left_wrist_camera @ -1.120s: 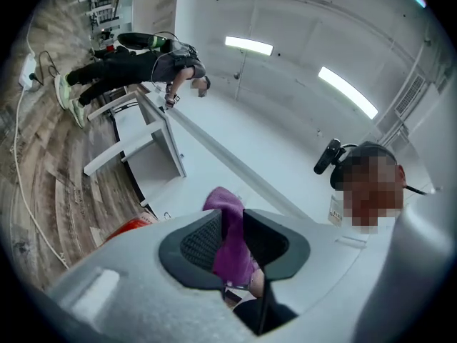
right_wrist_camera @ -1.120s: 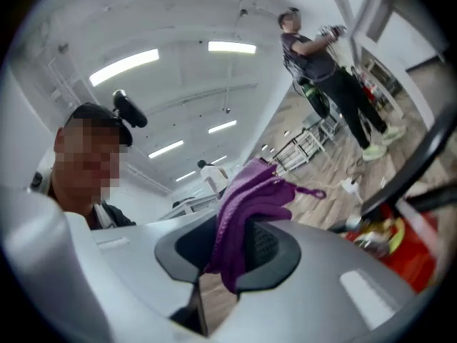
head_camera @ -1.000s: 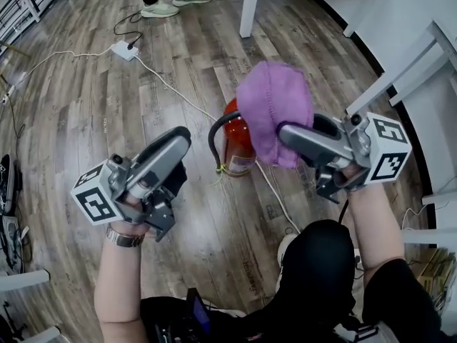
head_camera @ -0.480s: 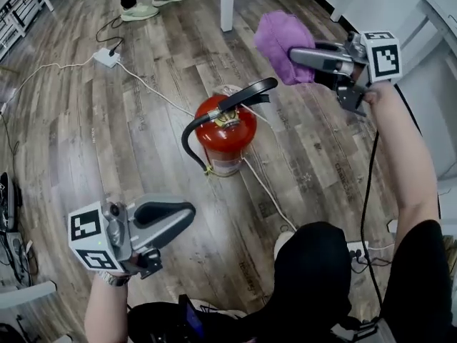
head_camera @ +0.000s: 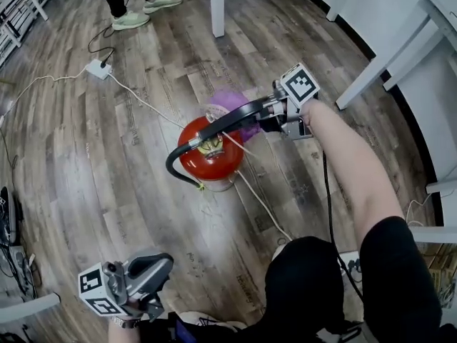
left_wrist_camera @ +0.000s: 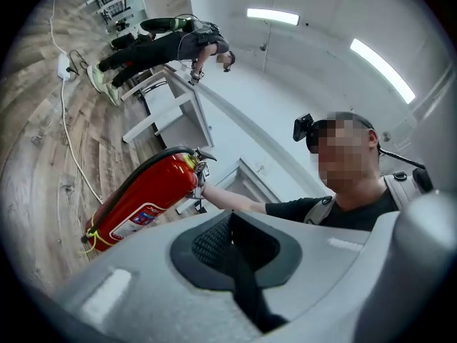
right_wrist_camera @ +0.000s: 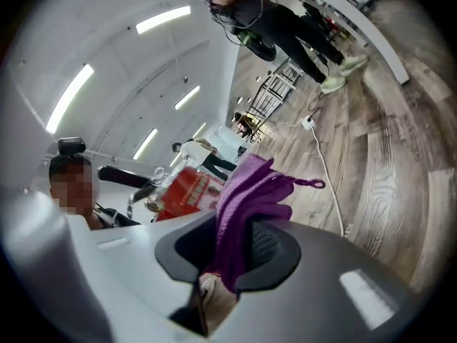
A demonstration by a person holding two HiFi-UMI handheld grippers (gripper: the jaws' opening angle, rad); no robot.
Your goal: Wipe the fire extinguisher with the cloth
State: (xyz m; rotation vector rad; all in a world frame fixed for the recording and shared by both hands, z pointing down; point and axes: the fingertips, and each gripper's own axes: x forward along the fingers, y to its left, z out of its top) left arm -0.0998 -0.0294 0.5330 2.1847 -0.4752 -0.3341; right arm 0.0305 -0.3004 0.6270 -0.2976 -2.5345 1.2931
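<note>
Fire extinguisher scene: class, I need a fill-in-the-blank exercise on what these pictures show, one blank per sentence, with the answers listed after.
1. The fire extinguisher standing on the wooden floor is ____ in colour.
2. The cloth gripped by the right hand-held gripper is ____ in colour.
3. The left hand-held gripper is shut and holds ____.

Missing words: red; purple; nothing.

Floor (head_camera: 86, 163), centre: fire extinguisher (head_camera: 207, 156) upright; cloth (head_camera: 230, 101), in the right gripper (head_camera: 258, 122), just behind its top at right (contact not discernible); left gripper (head_camera: 163, 264) well apart, near left; power strip (head_camera: 95, 68) far left; table leg (head_camera: 216, 6) behind.
</note>
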